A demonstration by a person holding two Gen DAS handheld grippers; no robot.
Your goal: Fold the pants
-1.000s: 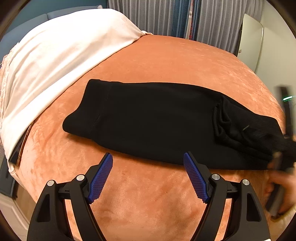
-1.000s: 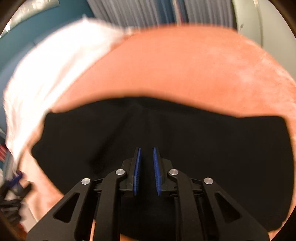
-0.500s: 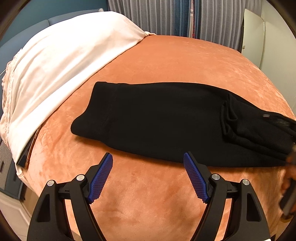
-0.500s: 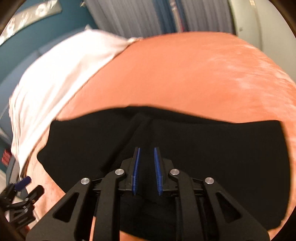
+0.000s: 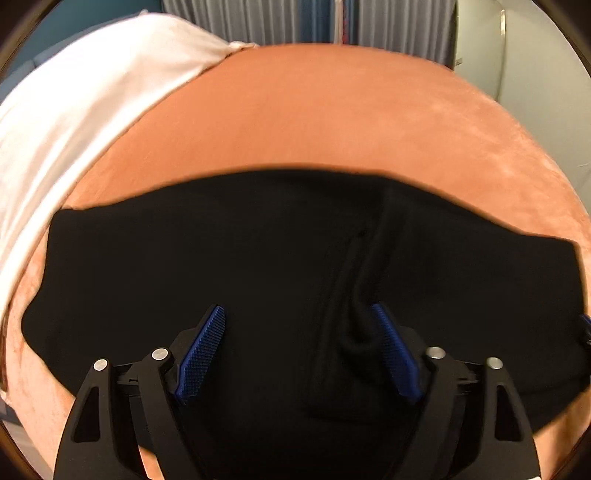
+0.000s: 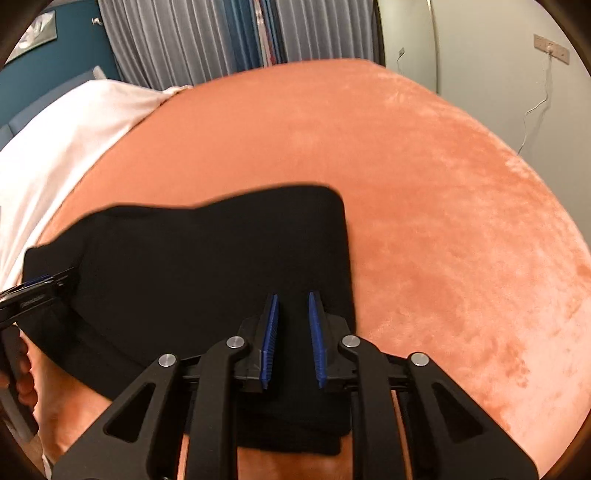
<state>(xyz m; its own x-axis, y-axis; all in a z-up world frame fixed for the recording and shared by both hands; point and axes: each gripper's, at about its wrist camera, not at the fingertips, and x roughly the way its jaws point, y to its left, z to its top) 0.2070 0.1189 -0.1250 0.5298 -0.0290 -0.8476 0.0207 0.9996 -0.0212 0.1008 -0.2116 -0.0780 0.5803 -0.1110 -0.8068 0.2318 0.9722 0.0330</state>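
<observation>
Black pants (image 5: 258,258) lie folded lengthwise across the orange bed, with a raised fold ridge (image 5: 362,295) near the middle. My left gripper (image 5: 297,308) hangs close over them. Its jaws are wide and still opening, with flat fabric between the fingers and no pad pressing on it. In the right wrist view the pants (image 6: 203,258) end at a straight edge. My right gripper (image 6: 292,295) hovers just inside that edge with its jaws a narrow gap apart and nothing pinched. The left gripper (image 6: 40,288) and a hand (image 6: 22,369) show at the left border.
An orange plush cover (image 6: 443,221) spreads over the bed beyond and to the right of the pants. A white blanket (image 5: 74,110) lies along the far left side. Grey curtains (image 5: 295,22) hang behind, and a wall with a dangling cord (image 6: 535,103) stands at the right.
My left gripper has moved forward from the bare cover to over the pants, and its jaws have widened. My right gripper has slid right along the pants to their end.
</observation>
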